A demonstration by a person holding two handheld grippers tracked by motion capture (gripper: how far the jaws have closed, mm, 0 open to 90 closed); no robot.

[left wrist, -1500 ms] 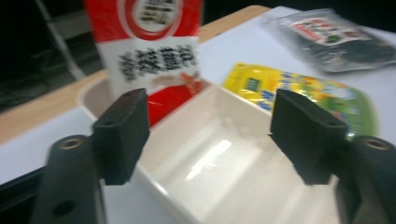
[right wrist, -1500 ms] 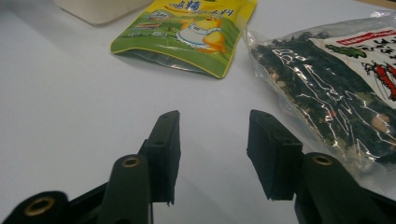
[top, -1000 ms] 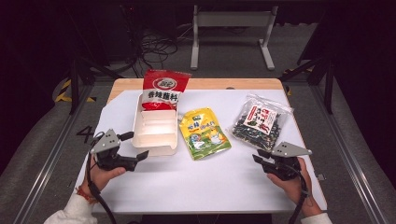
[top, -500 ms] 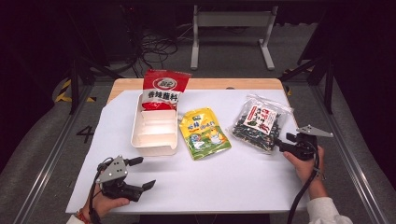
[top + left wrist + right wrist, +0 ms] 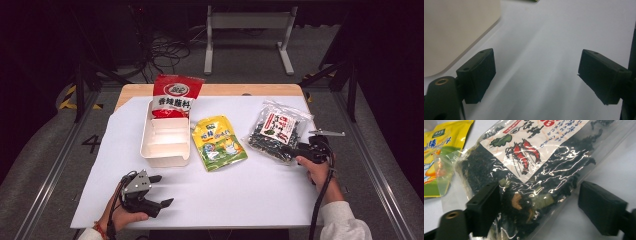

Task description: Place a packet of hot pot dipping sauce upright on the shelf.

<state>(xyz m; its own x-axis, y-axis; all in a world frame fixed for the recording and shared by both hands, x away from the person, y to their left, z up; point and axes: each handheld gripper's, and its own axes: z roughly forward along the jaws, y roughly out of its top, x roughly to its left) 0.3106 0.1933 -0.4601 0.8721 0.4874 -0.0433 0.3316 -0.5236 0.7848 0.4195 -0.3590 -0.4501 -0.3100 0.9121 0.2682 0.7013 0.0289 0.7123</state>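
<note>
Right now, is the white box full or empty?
Empty. In the high view, the white box shows bare white compartments inside; the red packet lies at its far end, the yellow packet beside it.

Brightly and evenly lit from above on the white paper-covered table (image 5: 240, 190); dark, murky surroundings beyond. Soft, short shadows under the left tongs (image 5: 159, 191). Sharp white glare streaks across the clear crinkled plastic bag of dark dried seaweed (image 5: 541, 177) between the right tongs (image 5: 549, 207). Blurred, streaky table surface ahead of the left tongs; grainy, soft focus overall.
</note>
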